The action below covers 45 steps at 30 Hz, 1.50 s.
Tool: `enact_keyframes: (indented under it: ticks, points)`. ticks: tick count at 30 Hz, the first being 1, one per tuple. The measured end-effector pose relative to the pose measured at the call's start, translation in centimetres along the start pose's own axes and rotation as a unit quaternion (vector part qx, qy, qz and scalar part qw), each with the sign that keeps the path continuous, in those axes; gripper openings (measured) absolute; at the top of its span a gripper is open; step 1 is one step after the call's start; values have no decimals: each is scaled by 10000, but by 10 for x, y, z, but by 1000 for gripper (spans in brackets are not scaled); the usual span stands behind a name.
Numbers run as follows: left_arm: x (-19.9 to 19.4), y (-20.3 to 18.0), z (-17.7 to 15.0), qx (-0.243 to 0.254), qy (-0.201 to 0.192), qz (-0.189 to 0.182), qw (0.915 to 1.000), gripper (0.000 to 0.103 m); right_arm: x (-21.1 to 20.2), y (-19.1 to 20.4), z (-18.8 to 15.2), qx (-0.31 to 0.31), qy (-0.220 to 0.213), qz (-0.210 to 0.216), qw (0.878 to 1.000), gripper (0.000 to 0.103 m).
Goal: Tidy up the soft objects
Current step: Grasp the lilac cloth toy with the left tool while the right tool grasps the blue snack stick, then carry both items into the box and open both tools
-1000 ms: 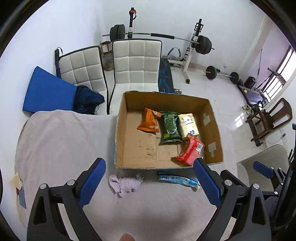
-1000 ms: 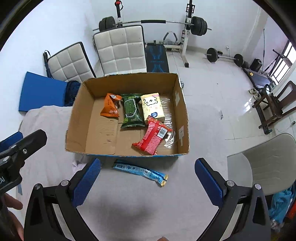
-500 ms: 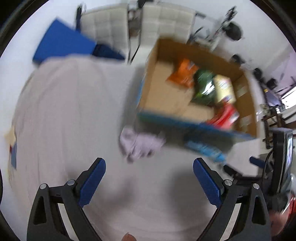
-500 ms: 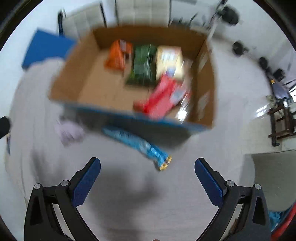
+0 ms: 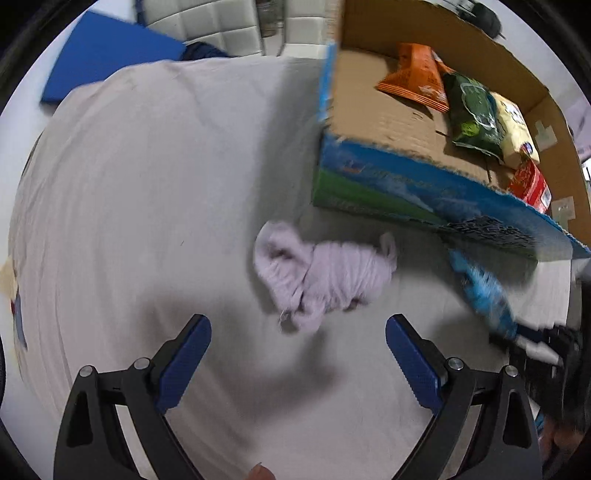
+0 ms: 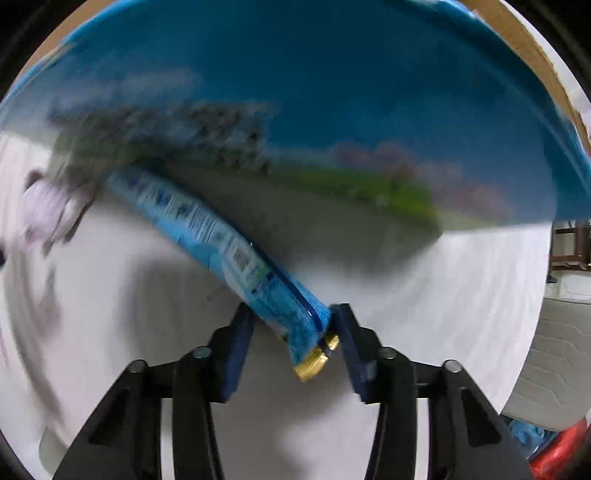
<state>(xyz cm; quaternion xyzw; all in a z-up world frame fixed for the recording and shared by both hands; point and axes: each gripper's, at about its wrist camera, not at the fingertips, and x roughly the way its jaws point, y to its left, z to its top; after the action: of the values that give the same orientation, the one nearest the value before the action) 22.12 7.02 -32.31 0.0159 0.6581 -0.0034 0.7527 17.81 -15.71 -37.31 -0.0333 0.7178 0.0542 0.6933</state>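
Note:
A crumpled lilac cloth (image 5: 325,273) lies on the grey sheet in front of the cardboard box (image 5: 406,192). My left gripper (image 5: 298,354) is open just short of the cloth, its pads apart from it. A long blue snack packet (image 6: 229,243) lies by the box's blue wall; it also shows in the left wrist view (image 5: 484,295). My right gripper (image 6: 293,332) is shut on the packet's near end, low at the sheet. The cloth shows blurred at the left of the right wrist view (image 6: 44,210).
The box holds an orange packet (image 5: 413,81), a green packet (image 5: 476,114), a yellow packet (image 5: 513,129) and a red packet (image 5: 532,184). The box's printed blue wall (image 6: 332,110) stands close ahead of the right gripper. White padded chairs (image 5: 221,26) and a blue mat (image 5: 107,55) lie beyond the bed.
Both grippers have dropped low and forward. The right one has closed on the end of the blue packet. The left one has come up to the lilac cloth, still open.

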Motion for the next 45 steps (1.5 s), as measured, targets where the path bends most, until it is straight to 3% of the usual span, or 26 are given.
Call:
enact_keyframes:
  ticks: [2,5,9,14,16,17,18,20,24,29,31,35,42,45]
  points:
    - [4,-4,7,180,17,56,9998,97,-3,9,-9,-231,205,234,9992,39]
    - [17,-19,18,581,118,179,9981,97,-16,17,-13,-375,-11,210,9991,41]
    - [41,-42,30,1259,342,354,9908,97,-18,19,3,-334,-297,68,9990,56]
    - [59,-63,27,1825,435,403,9814,96,1,20,24,-148,-236,223,9994,60]
    - [59,-70,20,2030,362,453,9775,76,1,24,23,-204,-216,107,9995,50]
    - [59,-71,16,2003,378,487,9778,67,0,25,20,-211,-219,66,9995,43]
    - [57,-71,14,1946,383,454,9791,64,0,26,15,-197,-179,-66,9996,34]
    - [53,-68,8,1716,455,256,9838,61,0,24,4,-23,-10,-154,9999,31]
    - [45,-65,-13,1184,660,-235,9905,60,5,-2,-24,877,502,198,9947,27]
    - [45,-67,-46,595,1039,-740,9900,60,12,-22,-51,1475,745,870,9824,27]
    - [47,-68,-55,478,1064,-706,9907,60,13,-24,-53,1528,724,968,9808,27]
    - [51,-72,-64,448,991,-550,9925,60,12,-31,-49,1536,608,771,9832,29]
    - [49,-87,-82,584,886,-314,9939,60,4,5,-29,1357,645,96,9886,29]
    - [47,-81,-75,522,869,-321,9943,59,3,26,-21,1269,613,-67,9900,25]
